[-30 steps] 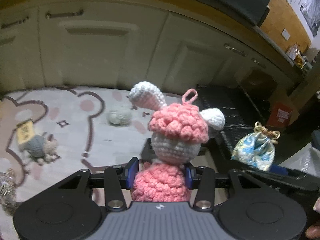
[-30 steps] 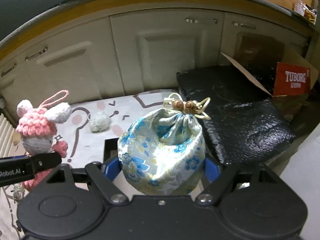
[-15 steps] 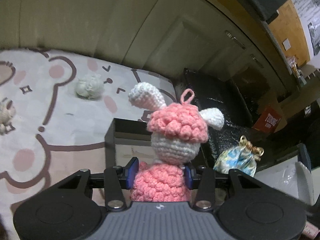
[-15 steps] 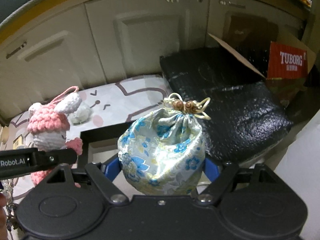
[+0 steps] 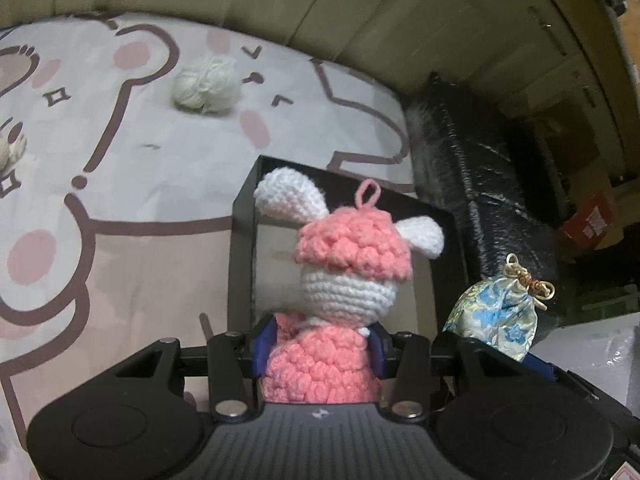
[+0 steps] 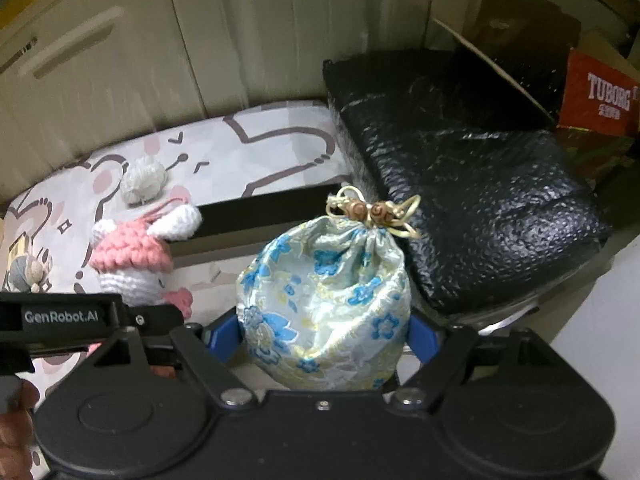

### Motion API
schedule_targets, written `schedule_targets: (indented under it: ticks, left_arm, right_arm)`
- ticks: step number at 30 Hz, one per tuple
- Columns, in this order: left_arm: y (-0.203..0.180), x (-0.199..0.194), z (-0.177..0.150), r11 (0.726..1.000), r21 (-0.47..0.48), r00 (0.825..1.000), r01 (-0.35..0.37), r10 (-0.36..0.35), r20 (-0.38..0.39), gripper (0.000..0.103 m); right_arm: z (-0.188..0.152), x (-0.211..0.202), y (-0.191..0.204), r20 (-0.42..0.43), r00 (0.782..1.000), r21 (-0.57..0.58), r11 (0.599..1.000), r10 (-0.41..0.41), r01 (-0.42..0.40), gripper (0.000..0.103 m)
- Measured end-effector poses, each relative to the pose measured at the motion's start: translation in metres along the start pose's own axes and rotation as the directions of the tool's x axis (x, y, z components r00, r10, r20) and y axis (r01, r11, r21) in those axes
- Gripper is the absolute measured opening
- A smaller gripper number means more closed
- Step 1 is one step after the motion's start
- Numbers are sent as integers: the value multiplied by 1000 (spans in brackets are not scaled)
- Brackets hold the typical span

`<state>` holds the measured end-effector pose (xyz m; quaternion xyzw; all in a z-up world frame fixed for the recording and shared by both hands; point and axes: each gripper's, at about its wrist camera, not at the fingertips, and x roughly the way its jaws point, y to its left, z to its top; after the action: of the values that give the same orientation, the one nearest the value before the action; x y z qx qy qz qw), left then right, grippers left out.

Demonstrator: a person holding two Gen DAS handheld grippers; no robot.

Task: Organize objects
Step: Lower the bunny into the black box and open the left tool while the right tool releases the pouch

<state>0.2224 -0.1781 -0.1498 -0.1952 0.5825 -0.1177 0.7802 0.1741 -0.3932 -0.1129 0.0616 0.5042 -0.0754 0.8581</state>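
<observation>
While the left gripper [image 5: 320,354] clamps the crochet bunny [image 5: 340,280] over the black box [image 5: 244,240], its fingers hide the bunny's lower body. Beside it, the right gripper [image 6: 324,334] squeezes the floral pouch [image 6: 324,304], which blocks the box's interior.

My left gripper [image 5: 320,350] pointed forward and down, its blue pads [image 5: 265,342] pressed against both sides of the crocheted bunny [image 5: 340,280] and clamped it upright. My right gripper [image 6: 324,334] sat just beside it at about the same height, fingers [image 6: 226,336] closed on the lower half of the floral pouch [image 6: 324,300], also upright.
</observation>
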Motion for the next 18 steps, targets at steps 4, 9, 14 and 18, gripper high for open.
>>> schedule_targets:
  ticks: [4, 9, 14, 18]
  left_arm:
    - [3, 0, 2, 1000, -21, 1000, 2, -2, -10, 50]
    - [1, -10, 1, 999, -23, 1000, 31, -30, 8, 65]
    - [-5, -18, 2, 1000, 15, 999, 11, -12, 37, 68]
    - [-5, -19, 3, 997, 38, 998, -60, 59, 34, 70]
  right_arm:
    - [1, 7, 3, -19, 1000, -22, 1000, 6, -7, 84]
    - [3, 11, -1, -34, 999, 5, 1000, 23, -23, 84]
    - [3, 14, 3, -47, 999, -12, 1000, 28, -29, 84]
    - [3, 17, 6, -56, 998, -25, 999, 32, -33, 85]
